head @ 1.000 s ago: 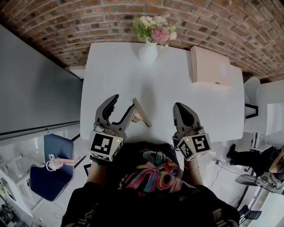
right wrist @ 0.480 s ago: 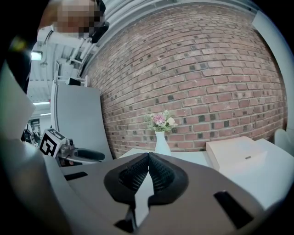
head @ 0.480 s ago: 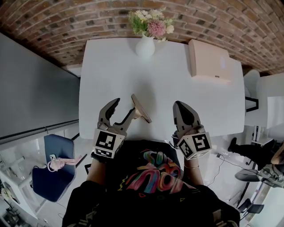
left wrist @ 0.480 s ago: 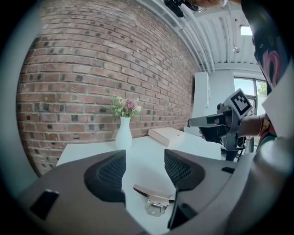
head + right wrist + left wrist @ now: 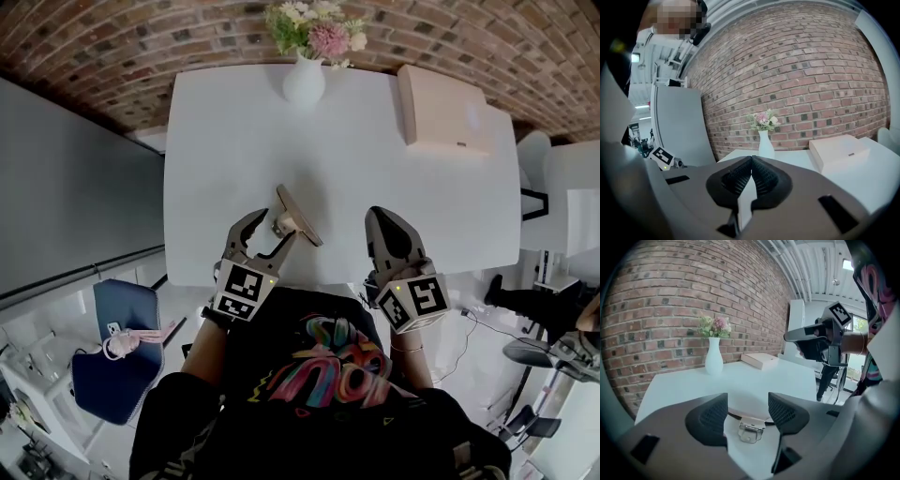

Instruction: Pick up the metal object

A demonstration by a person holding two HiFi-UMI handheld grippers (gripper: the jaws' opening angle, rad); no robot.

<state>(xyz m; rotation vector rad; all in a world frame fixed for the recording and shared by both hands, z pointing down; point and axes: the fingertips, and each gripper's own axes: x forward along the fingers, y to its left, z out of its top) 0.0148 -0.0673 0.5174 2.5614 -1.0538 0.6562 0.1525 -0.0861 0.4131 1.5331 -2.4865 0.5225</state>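
Observation:
A small shiny metal clasp [image 5: 282,224] sits at the near end of a thin tan piece [image 5: 302,216] lying on the white table [image 5: 394,178]. My left gripper [image 5: 270,228] is low over the table's near edge. It is open, its jaws have just been opening, and its pads do not touch anything. In the left gripper view the clasp [image 5: 751,431] lies in the gap between the two pads of that gripper [image 5: 747,411]. My right gripper [image 5: 381,217] hovers to the right of the clasp. In the right gripper view this gripper [image 5: 751,162] is shut and holds nothing.
A white vase of flowers [image 5: 305,80] stands at the table's far edge, with a pale flat box [image 5: 441,112] at the far right. A brick wall lies beyond. A blue chair [image 5: 112,347] is on the floor at the left.
My left gripper has come down and slid right toward the clasp, with its jaws a little wider. The right gripper has stayed put.

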